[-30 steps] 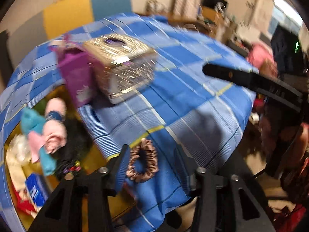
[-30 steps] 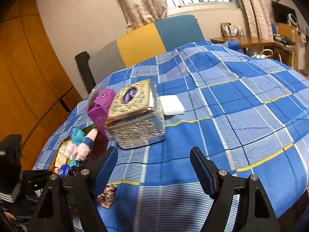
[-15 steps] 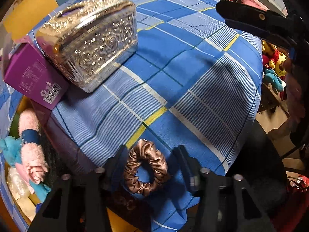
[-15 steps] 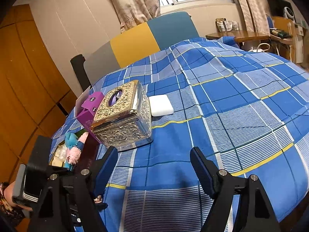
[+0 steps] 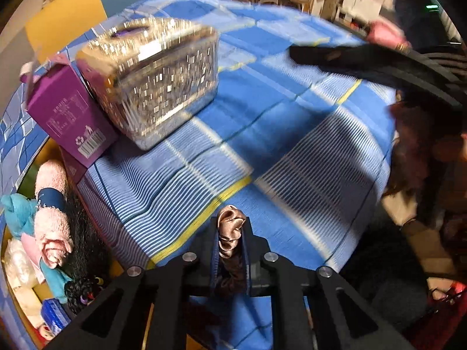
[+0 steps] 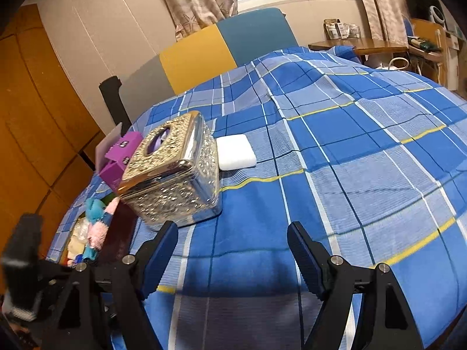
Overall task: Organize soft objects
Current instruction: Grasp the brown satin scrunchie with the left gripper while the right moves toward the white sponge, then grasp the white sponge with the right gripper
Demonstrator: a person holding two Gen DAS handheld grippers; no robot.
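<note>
Left gripper (image 5: 230, 227): jaws just closed tight on the brown scrunchie (image 5: 230, 230), pinched upright between them, its top loop poking out above the tips. Held close to the near edge of the bed (image 5: 292, 151), in front of the tissue box (image 5: 151, 78) and well apart from it, just past a yellow stripe in the blue checked cover.

Right gripper (image 6: 233, 250): jaws wide apart, nothing between them, hanging over bare cover in front of and to the right of the tissue box.

Tissue box: shiny, embossed, upright on the bed. Touching its left side, a purple carton (image 5: 67, 113) with its flap open. Just behind its right side, a flat white pad (image 6: 235, 152), lying near the box but apart from it.

Left of and below the tissue box, off the bed's edge, a yellow bin (image 5: 54, 148) crowded with soft things: a rolled pink towel (image 5: 51, 204), something turquoise (image 5: 17, 213), a dark furry item (image 5: 84, 239).

Right of the tissue box, broad open cover running to the far and right edges. Beyond the far edge, a headboard (image 6: 221, 49) in yellow and teal.
</note>
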